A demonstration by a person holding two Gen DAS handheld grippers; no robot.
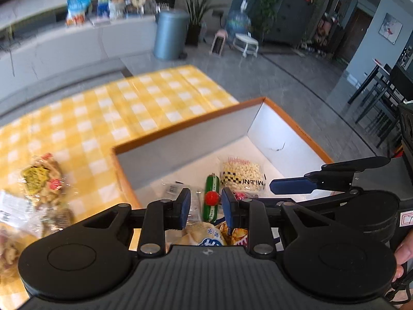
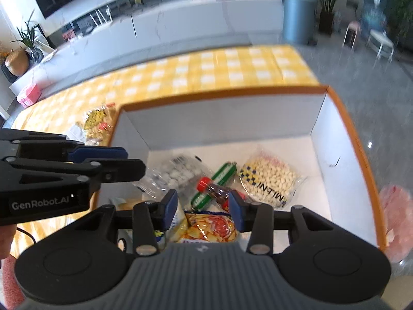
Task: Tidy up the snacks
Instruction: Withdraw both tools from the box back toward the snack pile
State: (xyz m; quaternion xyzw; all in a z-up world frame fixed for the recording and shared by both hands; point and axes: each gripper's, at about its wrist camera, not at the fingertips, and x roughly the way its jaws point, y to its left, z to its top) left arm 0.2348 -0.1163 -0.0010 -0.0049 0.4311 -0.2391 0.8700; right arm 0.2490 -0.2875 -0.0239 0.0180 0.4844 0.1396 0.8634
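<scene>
An orange-rimmed cardboard box (image 1: pixel 180 126) (image 2: pixel 222 95) with a white inside stands on the yellow checked tablecloth (image 1: pixel 129 98). In it lie a green sausage (image 1: pixel 213 183) (image 2: pixel 224 173), a bag of pale nuts (image 1: pixel 242 175) (image 2: pixel 268 178), a clear bag of white sweets (image 2: pixel 178 173), a small red-capped bottle (image 2: pixel 214 190) and a yellow chips bag (image 2: pixel 211 228). My left gripper (image 1: pixel 206 206) (image 2: pixel 134 161) hovers over the box's near left part, open and empty. Beside it, the right gripper (image 2: pixel 204 209) (image 1: pixel 296 178) hangs open above the chips bag, gripping nothing.
Several snack bags (image 1: pixel 41 180) (image 2: pixel 96 118) lie on the cloth left of the box. A pink bag (image 2: pixel 395 206) sits outside the box's right wall. Beyond the table's far edge are grey floor, a blue bin (image 1: pixel 170 35) and a counter holding packages (image 1: pixel 76 10).
</scene>
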